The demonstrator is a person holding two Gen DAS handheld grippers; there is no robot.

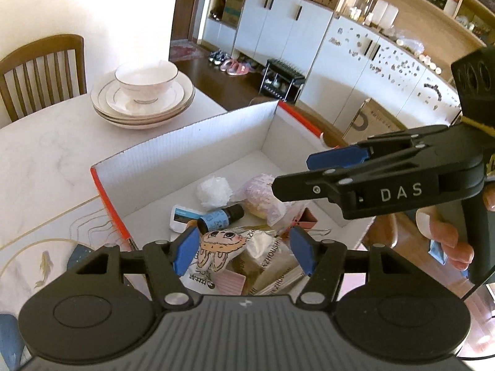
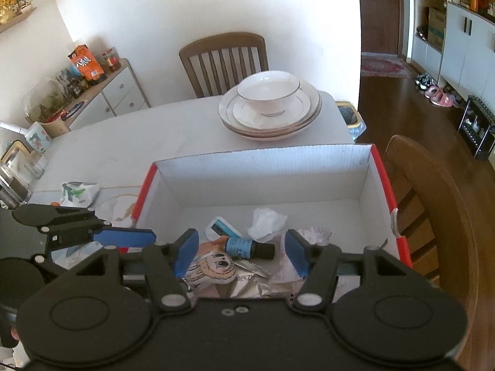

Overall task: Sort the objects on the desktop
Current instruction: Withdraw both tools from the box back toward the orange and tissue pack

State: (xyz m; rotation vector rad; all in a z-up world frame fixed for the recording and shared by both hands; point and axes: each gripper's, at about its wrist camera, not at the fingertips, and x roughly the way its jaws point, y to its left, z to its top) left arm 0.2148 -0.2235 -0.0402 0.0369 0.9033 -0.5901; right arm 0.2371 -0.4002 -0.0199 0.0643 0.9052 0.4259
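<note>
I have both claws hovering above the open cardboard box [image 2: 266,173], which sits at the near edge of the surface [image 2: 130,142], its red-trimmed right wall close to the surface's right edge. My left claw [image 1: 244,250] is parted about halfway with nothing between its blue pads; the items I see through the gap lie below it on the box floor, not in its grip. My right claw [image 2: 241,252] is the same: half open, empty, poised over the pile.

The sorted things are gathered at the near end of the box: a cartoon-printed snack packet [image 2: 213,267], a small dark bottle with a blue label [image 2: 249,246] lying on its side across it, a white-and-blue carton [image 2: 221,228], a crumpled white tissue [image 2: 266,221], a pink-printed wrapped bun [image 1: 260,196] and a silvery printed pack [image 2: 256,281]. I judge they sit heaped there because that end is nearest my reach.

Outside the box, near its left wall, a crumpled white-and-green wrapper [image 2: 79,192] lies on the surface; I judge it a likely next pick. The stack of plates with a bowl [image 2: 269,105] stands at the far edge by the chair [image 2: 224,58], well apart from the box.
</note>
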